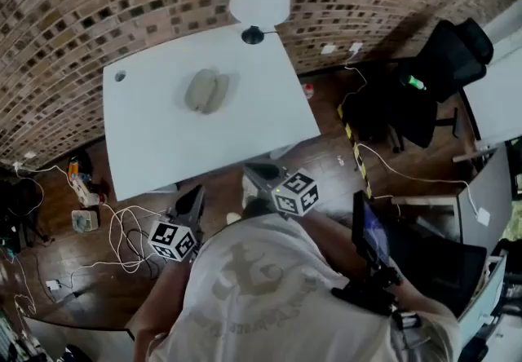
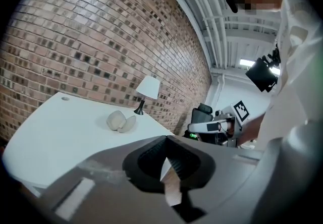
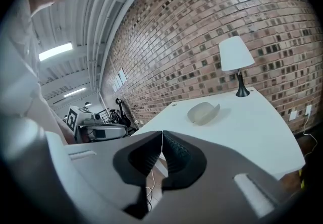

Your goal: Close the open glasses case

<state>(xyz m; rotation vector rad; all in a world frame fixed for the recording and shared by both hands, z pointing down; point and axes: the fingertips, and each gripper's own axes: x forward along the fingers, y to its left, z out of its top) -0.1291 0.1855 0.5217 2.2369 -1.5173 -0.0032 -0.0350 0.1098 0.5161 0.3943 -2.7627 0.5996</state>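
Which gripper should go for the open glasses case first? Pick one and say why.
Right, narrowly. Both grippers are shut, empty and short of the table; in the head view the right gripper lies a little nearer the glasses case than the left gripper.

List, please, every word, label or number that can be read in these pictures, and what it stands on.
No text here can be read.
Shirt: faint print on its back, lettering too blurred to read.
Marker cubes: black-and-white square patterns only, no letters.
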